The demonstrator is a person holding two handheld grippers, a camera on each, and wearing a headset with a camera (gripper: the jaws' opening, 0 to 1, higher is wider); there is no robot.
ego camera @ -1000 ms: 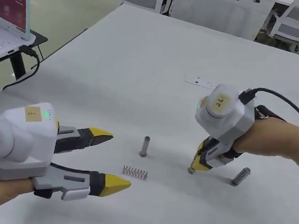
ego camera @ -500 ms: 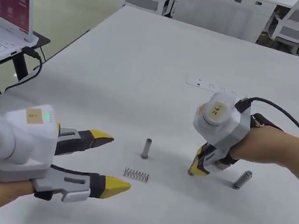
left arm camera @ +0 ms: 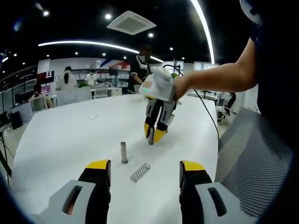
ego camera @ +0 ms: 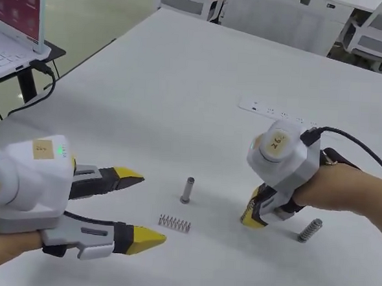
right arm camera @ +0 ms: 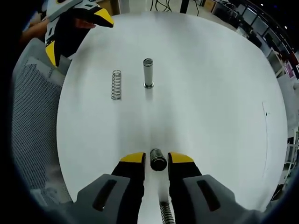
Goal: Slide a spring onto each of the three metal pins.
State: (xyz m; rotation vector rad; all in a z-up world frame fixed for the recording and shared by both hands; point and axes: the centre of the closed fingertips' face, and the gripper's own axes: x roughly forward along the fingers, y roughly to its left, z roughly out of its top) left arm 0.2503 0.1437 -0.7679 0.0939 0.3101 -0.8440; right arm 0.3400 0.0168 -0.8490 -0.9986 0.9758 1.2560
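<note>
My right gripper (ego camera: 254,217) points down at the white table (ego camera: 181,84), shut on a spring (right arm camera: 158,159) that stands upright between its yellow tips; the left gripper view shows this spring (left arm camera: 151,135) as coils. Whether a pin is inside it I cannot tell. A bare metal pin (ego camera: 187,189) stands upright left of it, also in view as pin (right arm camera: 148,72) and pin (left arm camera: 124,152). A loose spring (ego camera: 174,223) lies flat in front of that pin. A pin wearing a spring (ego camera: 309,230) stands to the right. My left gripper (ego camera: 138,206) is open at the lower left, its fingers apart and holding nothing.
A white power strip (ego camera: 271,111) lies further back on the table. A laptop (ego camera: 10,22) on a stand and its black cable (ego camera: 32,88) are off the table's left edge. Office chairs (ego camera: 373,31) stand beyond the far edge.
My right gripper has sunk a little toward the table, and the pin base seen under its tips earlier is now covered. The left gripper has stayed where it was.
</note>
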